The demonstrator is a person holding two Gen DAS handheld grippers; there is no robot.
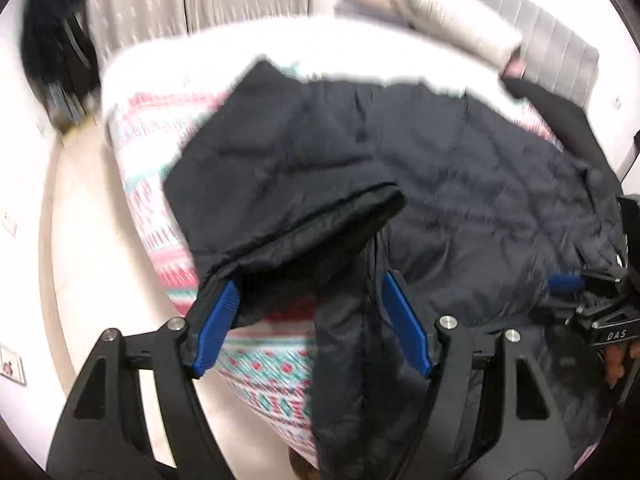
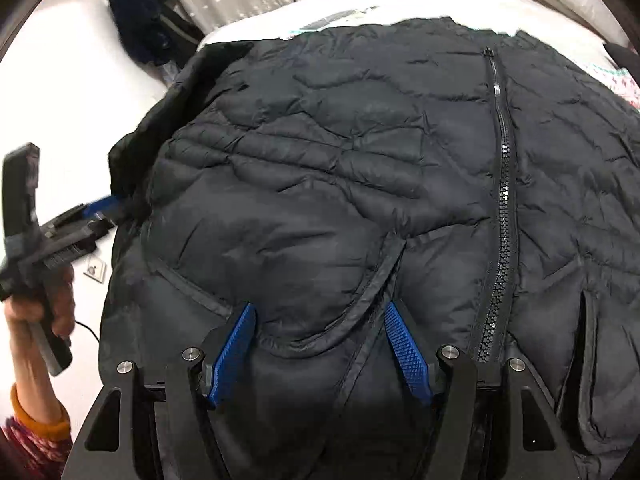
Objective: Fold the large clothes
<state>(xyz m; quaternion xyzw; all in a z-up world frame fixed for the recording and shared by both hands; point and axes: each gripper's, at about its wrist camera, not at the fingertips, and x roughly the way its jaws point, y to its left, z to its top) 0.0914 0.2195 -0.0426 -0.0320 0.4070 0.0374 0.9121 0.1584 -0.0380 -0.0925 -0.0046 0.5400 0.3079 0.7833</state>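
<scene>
A black quilted jacket (image 2: 340, 184) lies spread over the bed with its front zip (image 2: 500, 184) closed. One sleeve (image 1: 280, 184) is folded across the body, and its cuff rests on my left gripper's left fingertip. My left gripper (image 1: 308, 280) stands open at the bed's near edge, with bed cover showing between its blue fingers (image 1: 404, 320). It also shows in the right wrist view as the left gripper (image 2: 102, 204) at the jacket's left edge. My right gripper (image 2: 320, 306) is open, and puffy fabric and a seam bulge between its fingers (image 2: 232, 356). The right gripper (image 1: 568, 282) sits at the jacket's right side.
The bed has a red, teal and white patterned cover (image 1: 260, 368). Pillows (image 1: 452, 20) lie at its far end. A dark bag (image 2: 148, 20) hangs or leans by the curtain. A wall socket (image 2: 95, 270) and a cable are on the left. A hand (image 2: 44, 308) holds the left gripper.
</scene>
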